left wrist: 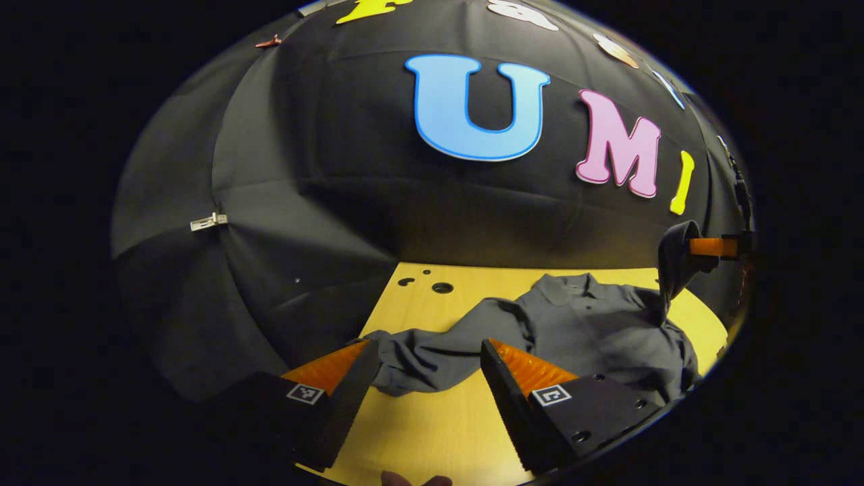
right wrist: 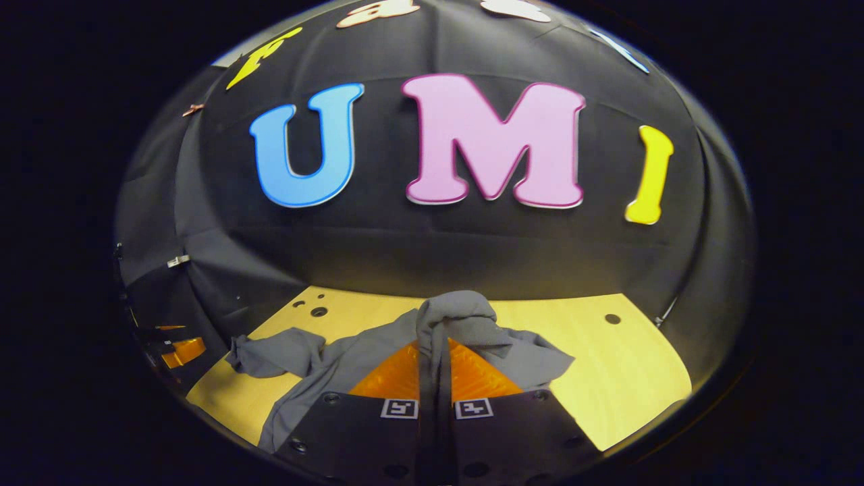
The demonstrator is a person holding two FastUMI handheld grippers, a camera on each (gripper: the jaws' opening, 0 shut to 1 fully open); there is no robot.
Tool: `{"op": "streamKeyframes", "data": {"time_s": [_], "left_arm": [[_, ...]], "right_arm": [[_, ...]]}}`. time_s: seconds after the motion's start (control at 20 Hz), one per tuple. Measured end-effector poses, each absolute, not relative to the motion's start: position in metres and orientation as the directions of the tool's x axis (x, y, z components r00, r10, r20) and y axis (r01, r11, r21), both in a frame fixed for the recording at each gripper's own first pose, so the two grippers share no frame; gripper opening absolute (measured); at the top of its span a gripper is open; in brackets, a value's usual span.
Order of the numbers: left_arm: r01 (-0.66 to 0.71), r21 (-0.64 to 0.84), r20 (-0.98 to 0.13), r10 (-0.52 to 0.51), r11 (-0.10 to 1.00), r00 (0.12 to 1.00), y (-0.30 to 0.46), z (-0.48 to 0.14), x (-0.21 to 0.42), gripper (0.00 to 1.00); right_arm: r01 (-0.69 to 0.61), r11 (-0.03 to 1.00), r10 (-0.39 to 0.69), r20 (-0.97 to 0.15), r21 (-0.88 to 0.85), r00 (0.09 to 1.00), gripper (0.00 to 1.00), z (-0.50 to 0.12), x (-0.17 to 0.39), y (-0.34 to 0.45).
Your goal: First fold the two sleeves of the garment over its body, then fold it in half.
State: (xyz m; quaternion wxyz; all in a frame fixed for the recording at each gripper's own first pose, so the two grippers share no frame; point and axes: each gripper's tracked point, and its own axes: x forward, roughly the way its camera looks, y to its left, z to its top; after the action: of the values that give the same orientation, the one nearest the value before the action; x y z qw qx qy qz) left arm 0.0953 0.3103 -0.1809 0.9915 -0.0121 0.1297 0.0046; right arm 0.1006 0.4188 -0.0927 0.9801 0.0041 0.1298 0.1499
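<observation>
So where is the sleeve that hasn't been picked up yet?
In the left gripper view, that sleeve lies flat on the wooden table, stretched out from the grey shirt between the open left gripper's fingers.

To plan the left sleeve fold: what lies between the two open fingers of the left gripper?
In the left gripper view, the left gripper is open, and the grey shirt's left sleeve lies on the wooden table between the fingers, untouched.

Plain dark grey garment point(left wrist: 580, 324) — no pattern — on a yellow wooden table point(left wrist: 432, 432).
</observation>
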Motion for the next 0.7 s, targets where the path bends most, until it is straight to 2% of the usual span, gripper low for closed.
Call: {"op": "streamKeyframes", "data": {"time_s": [0.25, 0.5, 0.6, 0.65, 0.7], "left_arm": [[-0.031, -0.006, -0.320, 0.027, 1.000, 0.947, 0.338, -0.217, 0.130, 0.96], [-0.016, 0.012, -0.362, 0.019, 1.000, 0.932, 0.345, -0.241, 0.160, 0.96], [-0.011, 0.021, -0.376, 0.018, 1.000, 0.927, 0.344, -0.250, 0.170, 0.96], [-0.010, 0.026, -0.383, 0.019, 1.000, 0.924, 0.344, -0.255, 0.175, 0.96], [-0.014, 0.033, -0.390, 0.026, 0.999, 0.920, 0.345, -0.260, 0.179, 0.96]], "right_arm": [[-0.366, 0.930, 0.354, -0.350, 0.035, 0.867, 0.05, -0.149, 0.111, 0.475], [-0.367, 0.928, 0.353, -0.474, 0.065, 0.807, 0.06, -0.202, 0.112, 0.502], [-0.386, 0.917, 0.378, -0.513, 0.095, 0.771, 0.08, -0.212, 0.104, 0.514], [-0.399, 0.909, 0.401, -0.524, 0.122, 0.751, 0.14, -0.215, 0.098, 0.520], [-0.414, 0.896, 0.431, -0.530, 0.160, 0.730, 0.10, -0.215, 0.092, 0.527]]}}
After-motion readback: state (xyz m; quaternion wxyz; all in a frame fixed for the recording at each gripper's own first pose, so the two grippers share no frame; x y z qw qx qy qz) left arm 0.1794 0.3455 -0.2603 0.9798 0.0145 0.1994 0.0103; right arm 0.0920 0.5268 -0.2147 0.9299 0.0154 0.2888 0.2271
